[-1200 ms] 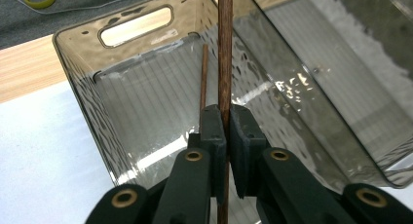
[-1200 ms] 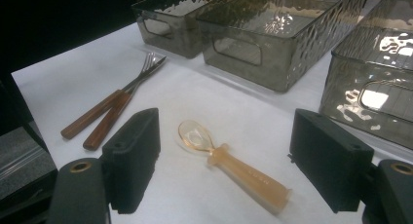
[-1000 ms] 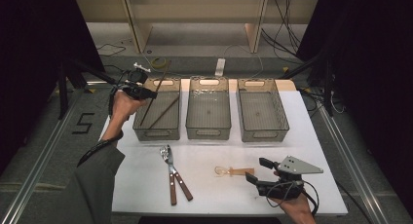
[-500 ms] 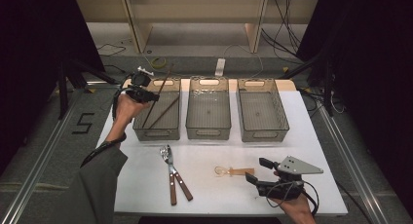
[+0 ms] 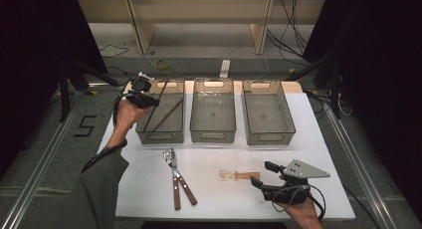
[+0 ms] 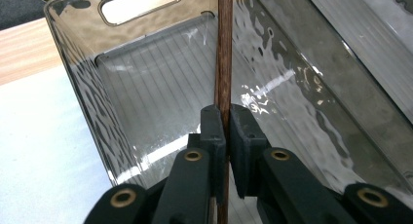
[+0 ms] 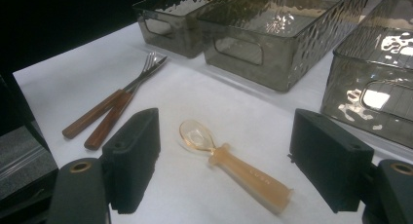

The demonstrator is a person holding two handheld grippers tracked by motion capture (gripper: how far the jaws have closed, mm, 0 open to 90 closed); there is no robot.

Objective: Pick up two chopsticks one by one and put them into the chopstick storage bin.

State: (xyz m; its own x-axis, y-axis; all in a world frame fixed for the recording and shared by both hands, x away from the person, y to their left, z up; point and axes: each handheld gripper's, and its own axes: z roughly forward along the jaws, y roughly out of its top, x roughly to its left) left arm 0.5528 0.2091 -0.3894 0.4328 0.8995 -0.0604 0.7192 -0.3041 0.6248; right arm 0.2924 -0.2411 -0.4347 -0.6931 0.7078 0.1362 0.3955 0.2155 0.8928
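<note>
Chopstick (image 6: 224, 48) in the left gripper (image 5: 144, 97) is what catches the eye: a thin dark wooden stick pinched tight between the two black jaws, which press on it from both sides in the left gripper view. That gripper is held over the near left corner of the left bin (image 5: 161, 134), at the far left of the table (image 5: 149, 189), and the stick slants up and away across the bin's open top. A second chopstick (image 5: 166, 115) lies aslant on the bin's floor. This bin is the first of three smoky, clear plastic bins standing side by side along the table's far edge; the middle bin (image 5: 213, 135) and the right bin (image 5: 268, 137) stand just beside it.

Near the table's right front corner the right gripper (image 5: 266, 175) rests low, its jaws standing wide apart with nothing between the pads. Just ahead of them, a little way from the front edge, lies a small amber plastic spoon (image 7: 229, 165), bowl toward the left of the table, touching neither jaw.

Left of the table's middle lie a fork (image 5: 169, 162) and a knife (image 5: 181, 176) with brown wooden handles, their metal ends crossing and their handles spreading toward the front edge.
</note>
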